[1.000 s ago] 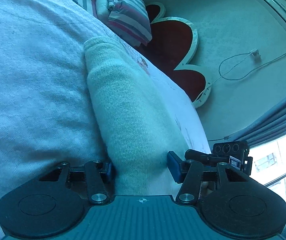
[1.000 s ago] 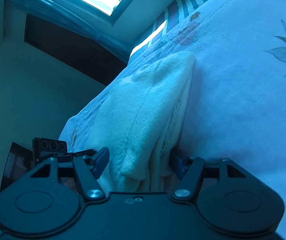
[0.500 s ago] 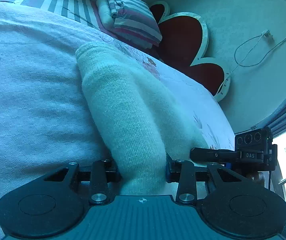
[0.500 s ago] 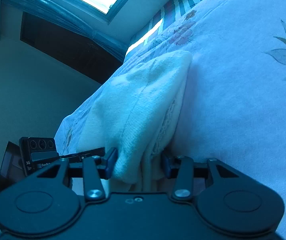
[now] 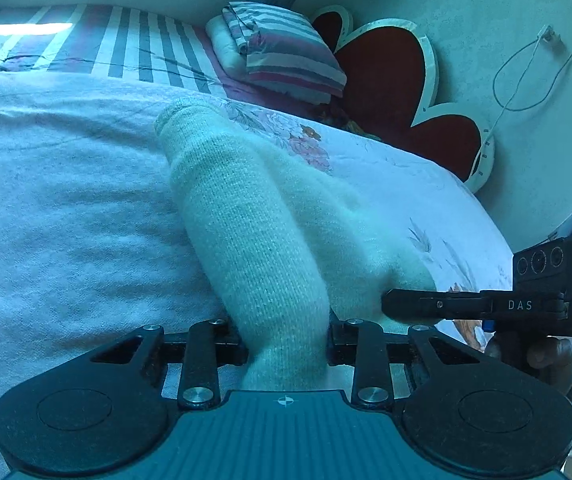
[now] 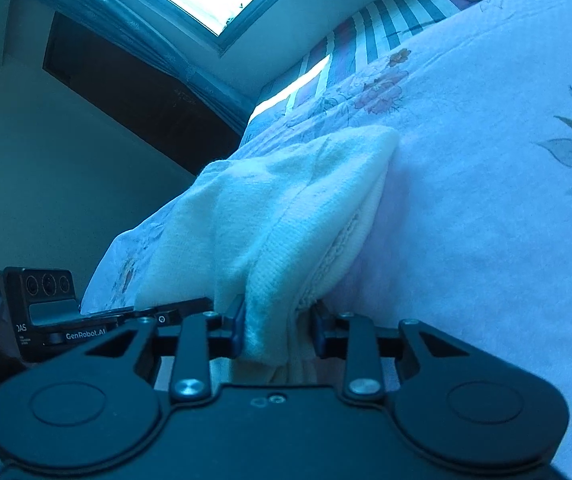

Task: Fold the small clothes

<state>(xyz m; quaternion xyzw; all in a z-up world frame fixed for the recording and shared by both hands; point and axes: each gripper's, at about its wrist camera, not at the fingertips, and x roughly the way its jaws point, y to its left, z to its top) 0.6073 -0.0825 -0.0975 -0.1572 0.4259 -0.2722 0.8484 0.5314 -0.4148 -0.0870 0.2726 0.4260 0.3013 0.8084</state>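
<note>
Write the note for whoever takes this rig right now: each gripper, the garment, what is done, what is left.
Left gripper: has just been closing, now shut on the near end of the pale cream knitted garment.
Right gripper: has just been closing too, shut on bunched layers of the same garment at its other near corner.
Garment: lies on the white floral bedspread, far end resting on it.
Done: both near corners gripped.
Left: likely carry the near edge over to the far end, lay it flat, release.
</note>
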